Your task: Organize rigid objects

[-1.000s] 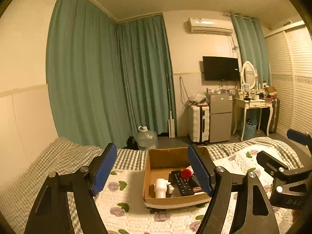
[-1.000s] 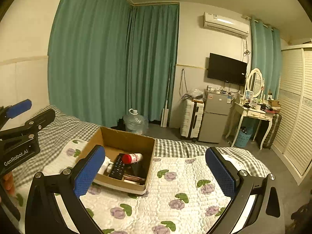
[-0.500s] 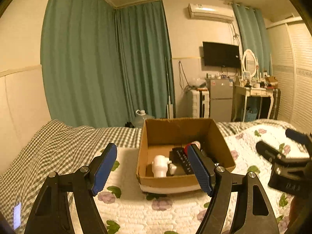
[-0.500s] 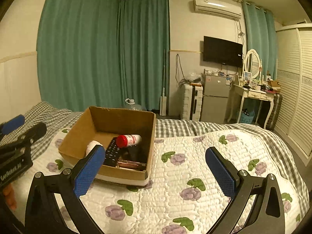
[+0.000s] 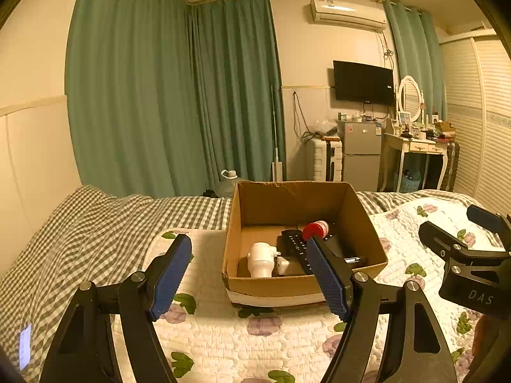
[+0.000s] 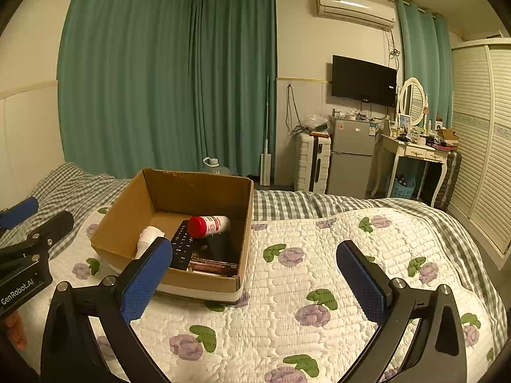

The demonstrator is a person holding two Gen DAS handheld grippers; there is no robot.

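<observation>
An open cardboard box [image 5: 364,223] [image 6: 127,210] sits on the quilted bed. Inside lie a white bottle with a red cap [image 5: 314,229] [image 6: 207,225], a black remote [image 5: 295,245] [image 6: 182,245], a white plastic piece [image 5: 261,255] [image 6: 148,234] and flat dark items [image 6: 220,249]. My left gripper [image 5: 249,274] is open and empty, just in front of the box. My right gripper [image 6: 255,274] is open and empty, in front of the box's right corner. The right gripper also shows in the left wrist view [image 5: 472,255], and the left gripper in the right wrist view [image 6: 28,239].
The floral quilt [image 6: 319,271] covers the bed, with a checked blanket [image 5: 80,239] to the left and beyond. Green curtains [image 5: 175,95], a water jug [image 5: 228,180], a suitcase [image 6: 313,162], a small fridge [image 6: 351,156] and a dressing table [image 6: 415,156] stand past the bed.
Both grippers have come lower and closer to the box, which now looks larger in both views. Both stay open and empty.
</observation>
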